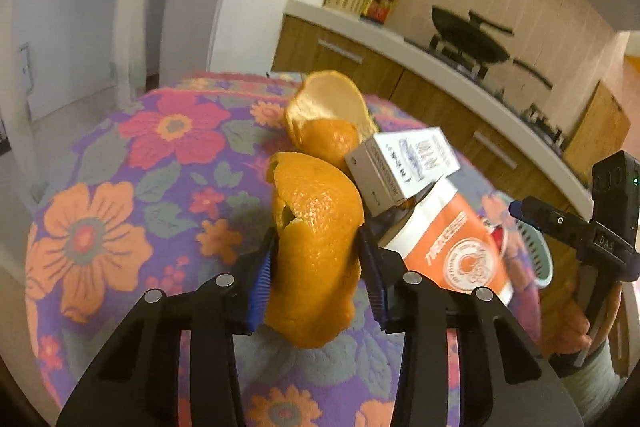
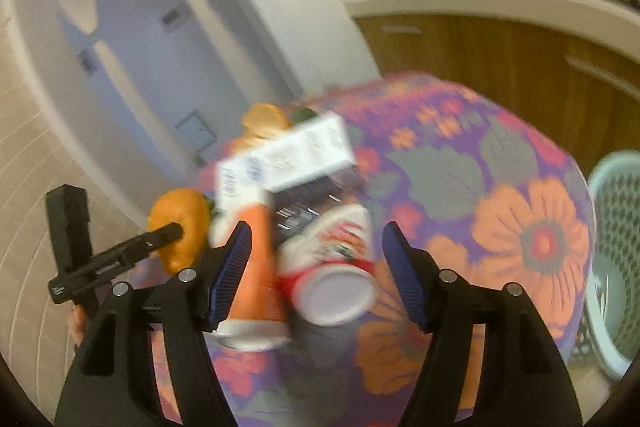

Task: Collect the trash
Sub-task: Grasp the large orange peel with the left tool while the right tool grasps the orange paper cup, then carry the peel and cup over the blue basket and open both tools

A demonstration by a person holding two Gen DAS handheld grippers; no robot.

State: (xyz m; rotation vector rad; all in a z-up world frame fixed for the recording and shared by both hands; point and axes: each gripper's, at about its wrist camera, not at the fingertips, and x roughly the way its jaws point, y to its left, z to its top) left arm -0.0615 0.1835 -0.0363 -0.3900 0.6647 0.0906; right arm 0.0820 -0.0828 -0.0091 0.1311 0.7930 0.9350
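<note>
Orange peel (image 1: pixel 316 247), a large curled strip of it, is sitting between the blue-padded fingers (image 1: pixel 260 279) of the left gripper (image 1: pixel 318 267), which are pressing in on its sides just above the flowered tabletop (image 1: pixel 104 227). A second piece of peel (image 1: pixel 326 119) is lying a little farther back, beside a small white carton (image 1: pixel 404 167) that is resting on top of an orange-and-white paper cup (image 1: pixel 452 251) lying on its side.

Over on the other side, the right gripper (image 2: pixel 316 267) is hovering with its fingers standing well apart, one on each side of two toppled cups: the orange-and-white one and a red-and-white paper cup (image 2: pixel 340 267) with its round base turned toward the lens. Nothing is being held there yet.

The collecting appears to be under way, with the peel as the piece in hand. A pale green perforated basket (image 2: pixel 616 247) is standing off the table's edge on the right, and is probably where the rubbish is going; the next move would call for lifting the peel clear without letting its soft curl slip, then carrying it across the cups.

Printing on the carton and a round emblem on the orange cup are showing, but blur is keeping both unreadable. The letters "DAS" are showing on the right gripper's frame in the left wrist view.
</note>
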